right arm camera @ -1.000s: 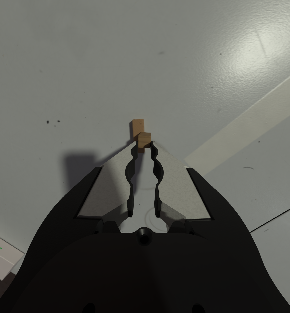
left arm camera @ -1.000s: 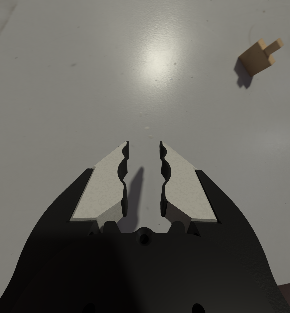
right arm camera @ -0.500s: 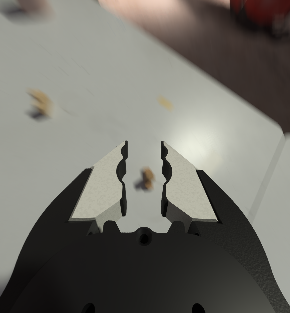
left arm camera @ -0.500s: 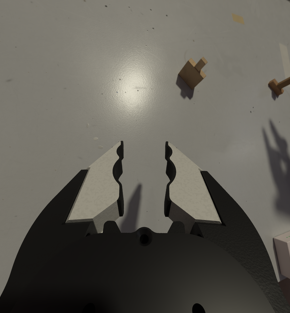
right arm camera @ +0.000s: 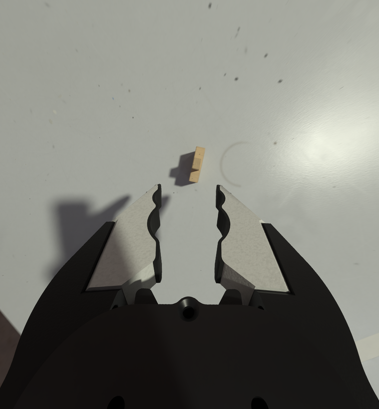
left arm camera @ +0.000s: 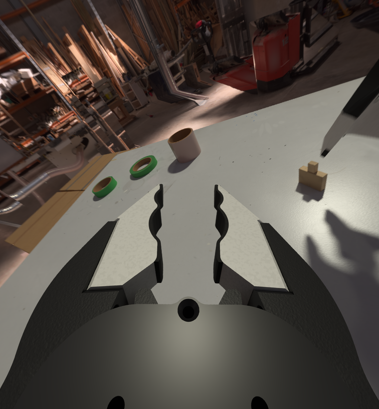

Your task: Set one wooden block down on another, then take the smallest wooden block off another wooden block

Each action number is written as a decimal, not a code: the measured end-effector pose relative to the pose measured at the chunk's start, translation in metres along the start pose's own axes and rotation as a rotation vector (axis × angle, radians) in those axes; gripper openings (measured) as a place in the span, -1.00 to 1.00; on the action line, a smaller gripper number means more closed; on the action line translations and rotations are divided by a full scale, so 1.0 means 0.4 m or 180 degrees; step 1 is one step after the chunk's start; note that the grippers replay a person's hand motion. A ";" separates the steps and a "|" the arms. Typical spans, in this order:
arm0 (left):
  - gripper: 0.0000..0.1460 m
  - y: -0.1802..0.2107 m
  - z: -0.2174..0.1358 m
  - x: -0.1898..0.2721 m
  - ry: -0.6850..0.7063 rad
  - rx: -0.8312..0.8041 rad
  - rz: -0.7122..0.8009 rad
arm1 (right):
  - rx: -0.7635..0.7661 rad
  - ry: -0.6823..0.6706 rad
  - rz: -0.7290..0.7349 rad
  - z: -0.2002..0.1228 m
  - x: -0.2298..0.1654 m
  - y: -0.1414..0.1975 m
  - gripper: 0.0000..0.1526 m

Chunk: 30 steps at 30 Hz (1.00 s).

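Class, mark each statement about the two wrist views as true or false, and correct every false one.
1. A small wooden cube sits on top of a larger wooden block. True.
2. The left gripper holds a block. False: its jaws stand apart with nothing between them.
3. Three green tape rolls lie on the table. False: two green tape rolls lie there, beside a pale cardboard tube.
4. The right gripper is open, with the stacked blocks ahead of its tips, not between them. True.
5. The pale tube lies on its side. False: it stands upright.
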<state>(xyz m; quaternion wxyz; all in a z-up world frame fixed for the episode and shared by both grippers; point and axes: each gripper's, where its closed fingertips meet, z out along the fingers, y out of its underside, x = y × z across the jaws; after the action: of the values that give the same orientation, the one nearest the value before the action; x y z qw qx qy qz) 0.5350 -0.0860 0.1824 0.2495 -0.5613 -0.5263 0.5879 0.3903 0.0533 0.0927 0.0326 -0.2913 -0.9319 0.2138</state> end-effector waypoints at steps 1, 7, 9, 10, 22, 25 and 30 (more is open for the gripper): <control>-0.33 -0.005 -0.002 0.001 0.0034 -0.0003 -0.0062 | -0.0131 -0.0040 0.0042 0.018 -0.007 0.004 -0.36; -0.24 -0.021 -0.014 -0.017 0.0009 0.0013 -0.0167 | -0.0442 -0.0124 0.0561 0.099 -0.003 0.011 -0.40; -0.24 -0.022 -0.020 -0.021 0.0021 0.0016 -0.0198 | -0.0418 -0.0023 0.0604 0.114 0.012 0.005 -0.56; -0.24 -0.021 -0.022 -0.024 0.0021 0.0003 -0.0211 | -0.0463 0.0013 0.0624 0.120 0.020 0.007 -0.65; -0.19 -0.110 -0.244 -0.145 -0.0054 0.0472 -0.0761 | -0.0911 -0.0743 0.0399 0.120 -0.086 -0.012 -0.90; -0.16 -0.144 -0.316 -0.186 -0.0091 0.0599 -0.0857 | -0.1056 -0.1099 0.0290 0.077 -0.132 -0.029 -0.90; -0.11 -0.151 -0.346 -0.187 0.0227 0.0551 -0.1042 | -0.0854 -0.1357 0.0108 -0.086 -0.106 -0.085 -0.90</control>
<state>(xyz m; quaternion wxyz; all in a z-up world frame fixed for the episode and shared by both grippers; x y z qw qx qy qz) 0.6630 -0.0860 0.2920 0.4078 -0.4651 -0.5489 0.5623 0.4136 0.0177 0.1406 -0.2072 -0.2570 -0.9327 0.1454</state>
